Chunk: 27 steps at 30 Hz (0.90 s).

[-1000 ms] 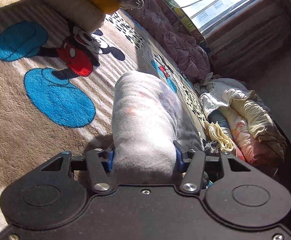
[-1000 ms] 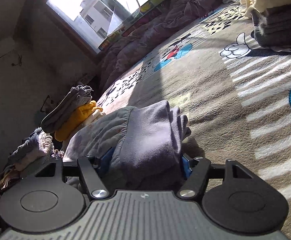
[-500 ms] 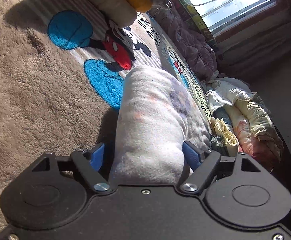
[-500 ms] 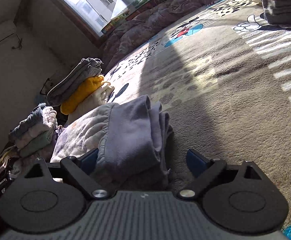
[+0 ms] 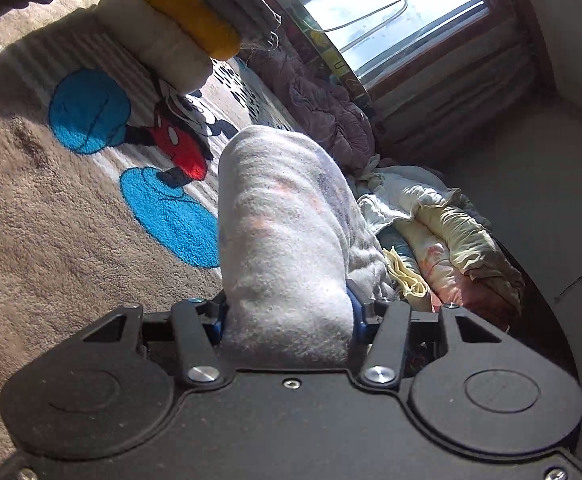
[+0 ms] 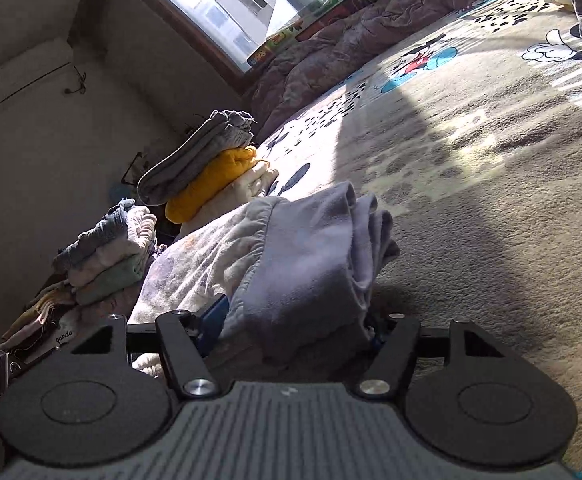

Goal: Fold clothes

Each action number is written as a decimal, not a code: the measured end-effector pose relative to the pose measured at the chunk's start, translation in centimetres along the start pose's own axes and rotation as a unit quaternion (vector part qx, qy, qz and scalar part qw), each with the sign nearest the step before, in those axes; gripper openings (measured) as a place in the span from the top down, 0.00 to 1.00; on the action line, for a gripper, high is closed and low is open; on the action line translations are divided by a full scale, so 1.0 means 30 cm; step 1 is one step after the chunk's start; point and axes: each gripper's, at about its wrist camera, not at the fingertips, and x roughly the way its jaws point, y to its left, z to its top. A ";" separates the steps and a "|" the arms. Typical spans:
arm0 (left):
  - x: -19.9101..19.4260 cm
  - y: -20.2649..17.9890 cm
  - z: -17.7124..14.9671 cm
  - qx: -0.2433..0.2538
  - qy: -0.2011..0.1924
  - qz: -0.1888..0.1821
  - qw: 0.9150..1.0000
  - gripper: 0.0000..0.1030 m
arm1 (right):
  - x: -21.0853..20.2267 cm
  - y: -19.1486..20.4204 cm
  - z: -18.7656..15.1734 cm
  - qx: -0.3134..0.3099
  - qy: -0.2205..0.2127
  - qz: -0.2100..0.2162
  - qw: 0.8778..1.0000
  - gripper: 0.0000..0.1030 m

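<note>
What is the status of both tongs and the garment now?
Left tongs closing on folded garment. Right tongs closing on its other end. Stack of folded clothes close beside; blanket ahead bare.

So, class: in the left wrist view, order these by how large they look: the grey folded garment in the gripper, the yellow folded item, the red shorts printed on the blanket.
1. grey folded garment, though nearest the camera
2. yellow folded item
3. red shorts

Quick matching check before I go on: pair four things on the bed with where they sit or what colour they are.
Things:
1. folded fleece garment
2. yellow garment
3. purple quilt
4. Mickey Mouse blanket

Descriptions:
A. bunched under the window
B. between the left gripper's jaws
C. tan, covers the bed
D. middle of a folded stack

Pairs: 1-B, 2-D, 3-A, 4-C
</note>
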 end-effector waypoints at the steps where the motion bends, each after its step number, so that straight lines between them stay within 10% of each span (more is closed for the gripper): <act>1: -0.029 0.004 0.021 -0.003 -0.011 -0.008 1.000 0.49 | -0.007 0.030 0.002 -0.001 -0.018 0.015 1.000 0.38; 3: -0.073 0.023 0.054 -0.011 -0.023 -0.006 1.000 0.49 | -0.016 0.096 0.005 -0.012 -0.050 0.039 0.998 0.39; 7: -0.062 0.141 0.064 -0.061 0.010 0.086 0.994 0.34 | 0.115 0.128 -0.040 0.005 0.014 -0.046 0.999 0.28; 17: -0.057 0.178 0.048 -0.084 0.015 0.077 0.993 0.37 | 0.177 0.114 -0.098 0.048 0.030 -0.059 0.997 0.30; 27: -0.293 0.097 0.149 -0.050 -0.058 -0.022 0.997 0.45 | 0.161 0.273 -0.049 0.035 0.001 0.012 0.999 0.38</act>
